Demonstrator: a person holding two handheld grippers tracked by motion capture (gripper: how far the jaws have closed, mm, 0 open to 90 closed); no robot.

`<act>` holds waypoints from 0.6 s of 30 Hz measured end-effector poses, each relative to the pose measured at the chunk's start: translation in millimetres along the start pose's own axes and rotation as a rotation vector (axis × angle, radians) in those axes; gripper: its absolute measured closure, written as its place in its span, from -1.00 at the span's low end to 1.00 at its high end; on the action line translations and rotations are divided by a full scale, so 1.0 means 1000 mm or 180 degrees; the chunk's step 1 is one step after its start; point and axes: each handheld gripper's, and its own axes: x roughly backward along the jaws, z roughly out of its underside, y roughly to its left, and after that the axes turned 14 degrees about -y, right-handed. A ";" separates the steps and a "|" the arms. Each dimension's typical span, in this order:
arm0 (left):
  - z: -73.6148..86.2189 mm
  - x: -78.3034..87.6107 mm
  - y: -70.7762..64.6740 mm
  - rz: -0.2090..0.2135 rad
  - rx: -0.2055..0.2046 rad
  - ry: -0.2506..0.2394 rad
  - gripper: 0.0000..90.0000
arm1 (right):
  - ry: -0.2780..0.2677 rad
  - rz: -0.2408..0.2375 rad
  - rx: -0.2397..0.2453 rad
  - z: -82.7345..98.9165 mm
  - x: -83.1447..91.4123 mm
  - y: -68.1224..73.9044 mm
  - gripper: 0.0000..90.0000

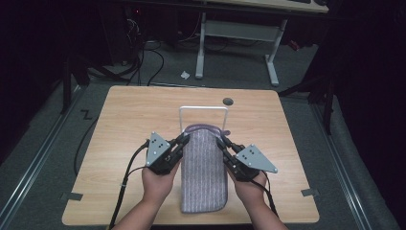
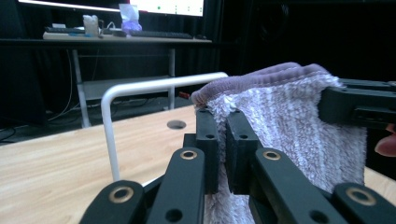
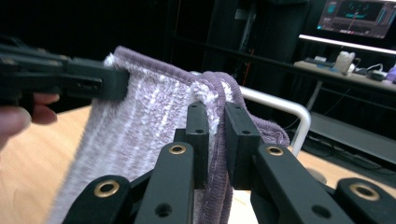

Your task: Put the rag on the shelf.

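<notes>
Purple towel [image 1: 203, 165] top corners pinched btwn left gripper [image 1: 184, 139] & right gripper [image 1: 222, 140], just before white rack [image 1: 203, 109]

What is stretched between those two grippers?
A purple striped towel, its top corners pinched by the left gripper and right gripper, in front of a white rack; clearest in the high view.
</notes>
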 end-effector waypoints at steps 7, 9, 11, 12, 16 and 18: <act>-0.026 -0.007 -0.002 0.0019 -0.0080 -0.0202 0.90 | -0.0183 0.0073 0.0024 -0.022 -0.006 -0.008 0.82; -0.034 -0.009 -0.003 0.0025 -0.0126 -0.0238 0.91 | -0.0221 0.0093 0.0007 -0.028 -0.008 -0.011 0.82; -0.041 -0.012 -0.005 0.0065 -0.0177 -0.0269 0.91 | -0.0263 0.0104 0.0017 -0.034 -0.009 -0.013 0.82; -0.044 -0.013 -0.005 0.0071 -0.0205 -0.0293 0.91 | -0.0280 0.0107 0.0023 -0.036 -0.009 -0.015 0.82; -0.059 -0.017 -0.004 0.0083 -0.0260 -0.0358 0.91 | -0.0355 0.0125 0.0022 -0.047 -0.013 -0.021 0.82; -0.065 -0.019 -0.003 0.0085 -0.0308 -0.0369 0.91 | -0.0385 0.0134 0.0010 -0.053 -0.015 -0.024 0.82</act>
